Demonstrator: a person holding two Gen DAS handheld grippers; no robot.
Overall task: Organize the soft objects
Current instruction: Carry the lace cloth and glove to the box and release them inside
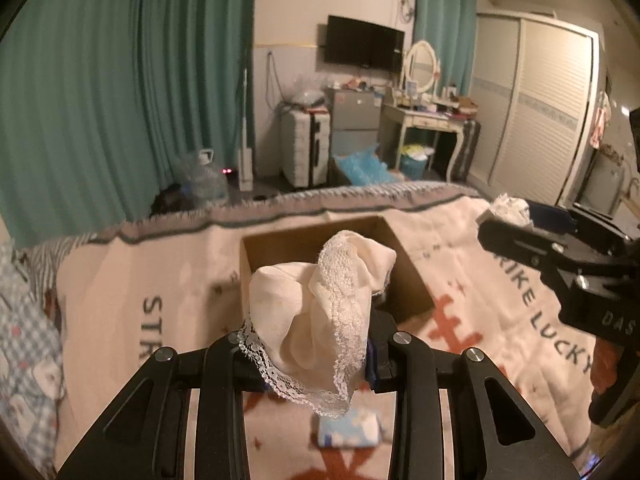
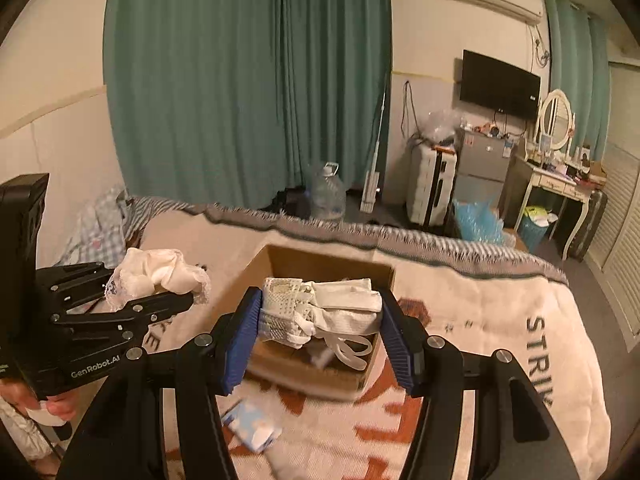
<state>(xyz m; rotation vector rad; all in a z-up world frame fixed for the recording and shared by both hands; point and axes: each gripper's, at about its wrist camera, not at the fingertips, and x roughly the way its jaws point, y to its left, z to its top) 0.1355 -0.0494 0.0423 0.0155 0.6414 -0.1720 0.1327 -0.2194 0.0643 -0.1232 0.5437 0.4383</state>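
My left gripper [image 1: 316,354] is shut on a cream lace-trimmed garment [image 1: 320,300] and holds it above the bed, just in front of an open cardboard box [image 1: 276,240]. In the right wrist view that gripper [image 2: 192,300] and its garment [image 2: 160,272] sit left of the box [image 2: 320,260]. My right gripper [image 2: 320,320] is shut on a bundle of white knitted cloth [image 2: 324,308] with loops hanging down, held over the box. It shows at the right in the left wrist view [image 1: 492,220], with white cloth [image 1: 510,206] at its tip. A small blue-and-white folded cloth [image 1: 348,430] lies on the blanket below.
The bed is covered by a cream blanket [image 2: 500,340] with red and dark lettering. A checked blue pillow [image 1: 24,340] lies at the left. Beyond the bed edge stand a water jug [image 2: 328,192], suitcase [image 2: 430,188], small fridge, dressing table and wardrobe.
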